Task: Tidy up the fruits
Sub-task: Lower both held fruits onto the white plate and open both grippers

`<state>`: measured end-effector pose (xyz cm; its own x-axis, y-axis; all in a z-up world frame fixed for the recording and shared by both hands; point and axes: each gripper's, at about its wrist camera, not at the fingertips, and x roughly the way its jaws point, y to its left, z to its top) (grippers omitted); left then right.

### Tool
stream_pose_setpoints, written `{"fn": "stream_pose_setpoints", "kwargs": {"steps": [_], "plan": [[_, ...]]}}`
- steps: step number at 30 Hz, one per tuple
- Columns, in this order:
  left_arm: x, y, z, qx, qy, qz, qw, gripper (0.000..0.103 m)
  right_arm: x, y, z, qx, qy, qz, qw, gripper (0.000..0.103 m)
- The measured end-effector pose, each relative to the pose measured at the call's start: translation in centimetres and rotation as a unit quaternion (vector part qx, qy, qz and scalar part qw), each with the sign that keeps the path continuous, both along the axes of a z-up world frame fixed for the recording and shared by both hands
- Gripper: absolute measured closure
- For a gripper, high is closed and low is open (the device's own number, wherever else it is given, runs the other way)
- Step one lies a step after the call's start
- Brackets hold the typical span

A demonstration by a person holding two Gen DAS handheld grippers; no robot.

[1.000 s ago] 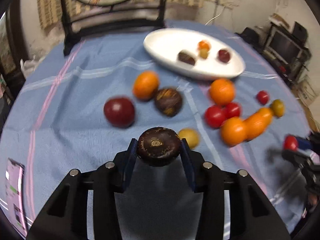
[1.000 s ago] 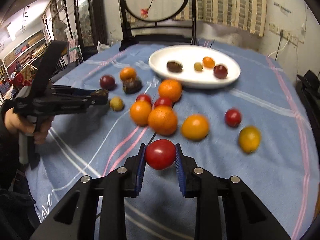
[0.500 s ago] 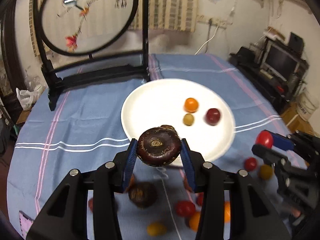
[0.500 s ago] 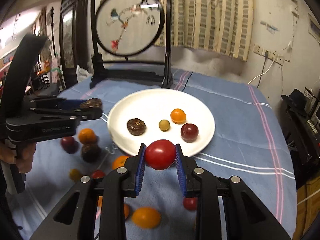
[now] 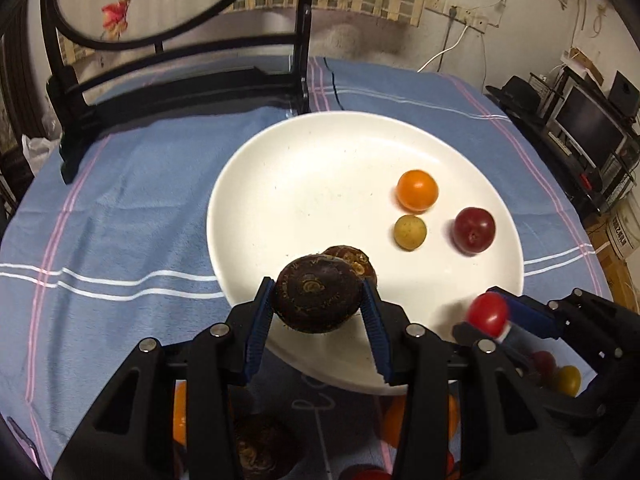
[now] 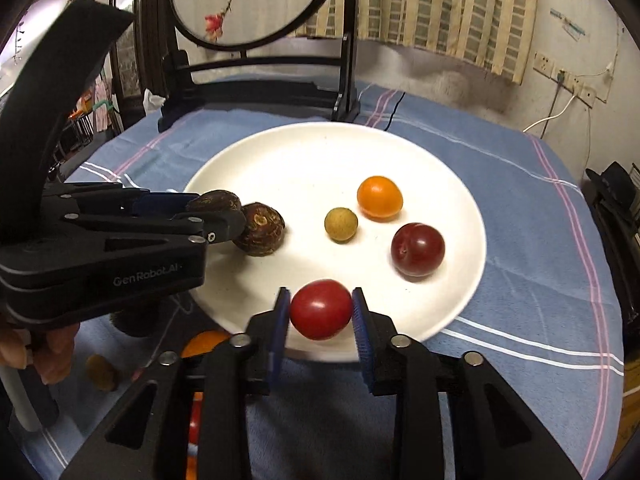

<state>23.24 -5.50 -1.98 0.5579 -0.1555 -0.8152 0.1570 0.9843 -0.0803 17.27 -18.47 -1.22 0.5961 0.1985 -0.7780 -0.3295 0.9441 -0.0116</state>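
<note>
Your left tongs are clenched on a dark brown fruit, held over the near-left rim of the white plate. Your right tongs grip a red tomato above the plate's near edge. Four fruits already lie on the plate. Several more wait on the worktop by its near edge; roughly a third is done.

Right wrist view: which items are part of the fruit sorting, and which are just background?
Job:
left gripper holding brown fruit
right gripper holding red tomato
white plate
second brown fruit, orange fruit, yellow-green fruit, dark red plum on the plate

Background:
round embroidered screen
blue tablecloth
wall sockets
</note>
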Motion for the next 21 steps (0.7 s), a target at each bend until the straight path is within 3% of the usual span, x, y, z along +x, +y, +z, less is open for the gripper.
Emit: {"fn": "stream_pose_setpoints", "kwargs": {"steps": [1,4,14,16,21], "plan": [[-0.1,0.0,0.0,-0.002,0.000,0.001,1.0000,0.050,0.0,0.0,-0.1,0.000,0.000,-0.002,1.000,0.064],[-1.0,0.2,0.7,-0.003,-0.013,0.003,0.9999,0.042,-0.5,-0.4,0.1,0.006,-0.002,-0.007,1.000,0.064],[-6.7,2.1,3.9,-0.018,-0.046,-0.005,0.9988,0.032,-5.5,-3.2,2.1,0.027,-0.014,-0.018,0.999,0.057],[-8.3,2.3,3.9,-0.016,-0.046,-0.008,0.9988,0.030,-6.7,-3.8,2.3,0.032,-0.014,-0.021,0.999,0.054],[-11.9,3.4,3.2,-0.021,-0.039,-0.014,0.9989,0.027,-10.1,-4.8,2.2,0.038,-0.016,-0.027,0.999,0.035]]}}
